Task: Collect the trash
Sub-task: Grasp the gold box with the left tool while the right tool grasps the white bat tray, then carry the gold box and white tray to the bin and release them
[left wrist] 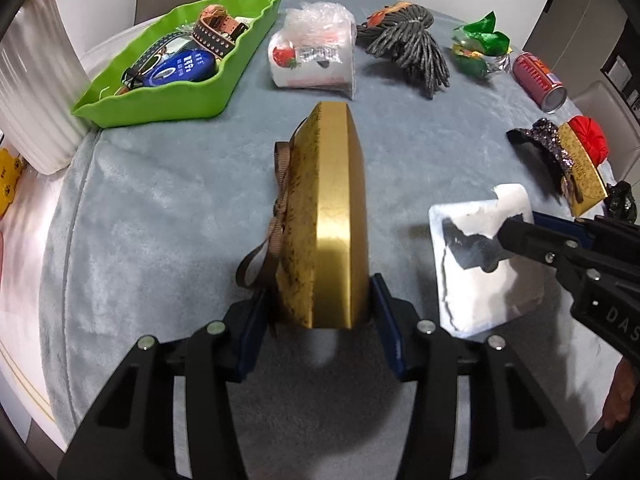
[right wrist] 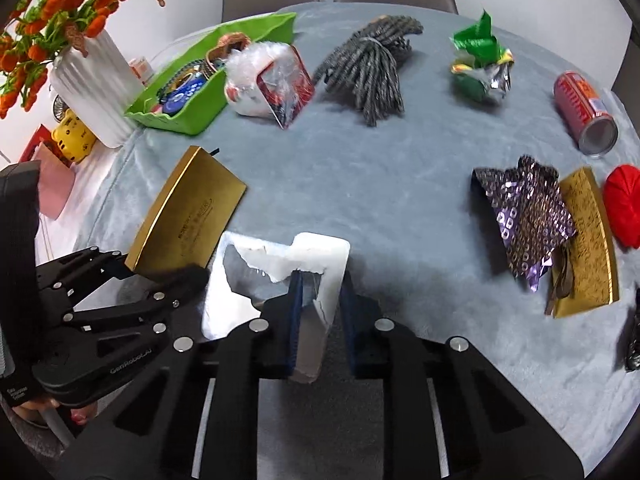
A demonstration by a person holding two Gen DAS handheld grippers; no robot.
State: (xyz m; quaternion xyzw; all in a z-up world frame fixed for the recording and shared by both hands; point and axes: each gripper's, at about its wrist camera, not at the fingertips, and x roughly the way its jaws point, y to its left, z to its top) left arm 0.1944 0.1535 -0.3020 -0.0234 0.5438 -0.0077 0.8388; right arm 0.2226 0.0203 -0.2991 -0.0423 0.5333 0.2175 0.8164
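Gold box (left wrist: 324, 216) on edge, clamped between left gripper (left wrist: 320, 332) jaws; torn white tray (right wrist: 280, 280) pinched in right gripper (right wrist: 320, 320), both for disposal

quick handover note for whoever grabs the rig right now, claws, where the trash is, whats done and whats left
Left claw: shut on the gold box, held on edge above the grey cloth.
Right claw: shut on the torn white packaging.
Still lying on the cloth: plastic-wrapped cup, green foil wrapper, red can, purple sequin wrapper, second gold box.
Green tray holds straps and a blue item.
Done: two pieces picked up. Left: drop them off, no bin in view, then collect the rest.
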